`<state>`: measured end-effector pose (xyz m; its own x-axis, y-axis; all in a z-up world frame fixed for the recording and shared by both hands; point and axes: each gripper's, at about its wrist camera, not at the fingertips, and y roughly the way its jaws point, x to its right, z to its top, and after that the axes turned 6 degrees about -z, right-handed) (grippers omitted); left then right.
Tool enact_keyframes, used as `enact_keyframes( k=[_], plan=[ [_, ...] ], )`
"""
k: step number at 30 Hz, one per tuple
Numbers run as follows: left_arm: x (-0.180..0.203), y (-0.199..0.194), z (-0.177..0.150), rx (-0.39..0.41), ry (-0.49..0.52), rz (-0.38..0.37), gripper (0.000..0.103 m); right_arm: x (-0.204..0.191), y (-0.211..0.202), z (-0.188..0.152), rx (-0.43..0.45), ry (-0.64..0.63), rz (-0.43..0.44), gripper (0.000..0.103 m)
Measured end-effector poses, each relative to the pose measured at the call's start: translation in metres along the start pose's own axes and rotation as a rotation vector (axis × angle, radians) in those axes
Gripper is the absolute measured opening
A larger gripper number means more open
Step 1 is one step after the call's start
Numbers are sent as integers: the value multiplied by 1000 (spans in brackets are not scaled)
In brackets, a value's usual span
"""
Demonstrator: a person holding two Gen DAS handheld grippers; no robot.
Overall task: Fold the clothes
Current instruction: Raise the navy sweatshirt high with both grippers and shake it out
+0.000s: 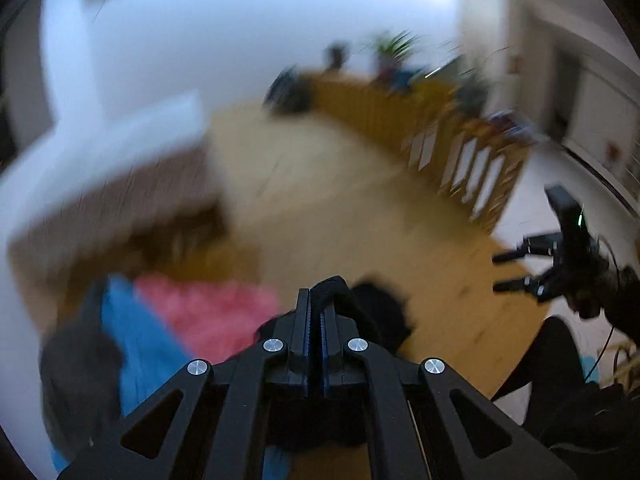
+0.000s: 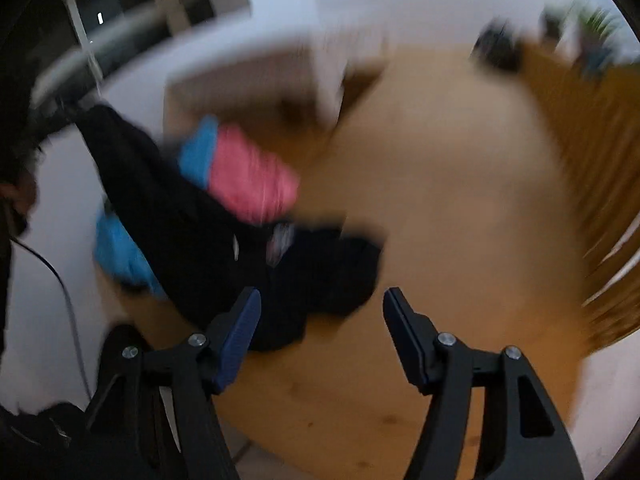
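My left gripper (image 1: 316, 292) is shut, and a fold of the black garment (image 1: 380, 308) is pinched at its fingertips. In the right wrist view the black garment (image 2: 192, 216) stretches up from the wooden table (image 2: 460, 200) toward the upper left, with its lower part bunched on the tabletop. My right gripper (image 2: 322, 296) is open just in front of that bunched part, with nothing pressed between its pads. From the left wrist view the right gripper (image 1: 504, 272) shows at the right over the table edge, fingers apart. Both views are blurred.
A pink garment (image 1: 208, 312) and a blue one (image 1: 136, 340) lie piled at the table's left, beside a dark grey cloth (image 1: 80, 360). Slatted wooden furniture (image 1: 472, 168) stands beyond the table (image 1: 360, 220). A person's dark leg (image 1: 552, 352) is at the lower right.
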<state>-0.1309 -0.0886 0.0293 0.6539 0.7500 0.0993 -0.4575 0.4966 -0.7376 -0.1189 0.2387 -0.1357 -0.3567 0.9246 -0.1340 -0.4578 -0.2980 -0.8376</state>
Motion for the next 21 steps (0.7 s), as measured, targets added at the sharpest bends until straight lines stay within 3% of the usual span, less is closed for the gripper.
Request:
enact_keyframes(
  k=[3,8,14,19,21],
  plan=[
    [-60,20,-45,-65,-147,66,3,-33,71,-12,-85,-98,18,63],
    [-120,26,-89,-86,-278,83,3,-75,128,-11,-140,-213,77,63],
    [-126,41,-96,-109,-281,68,3,-108,169,-4,-192,-270,109,63],
    [-130,48,-95,-111,-280,63,3,-135,195,-21,-205,-434,-10,63],
    [-128,47,-92,-100,-280,62,3,-136,195,-21,-183,-461,-49,42]
  ],
)
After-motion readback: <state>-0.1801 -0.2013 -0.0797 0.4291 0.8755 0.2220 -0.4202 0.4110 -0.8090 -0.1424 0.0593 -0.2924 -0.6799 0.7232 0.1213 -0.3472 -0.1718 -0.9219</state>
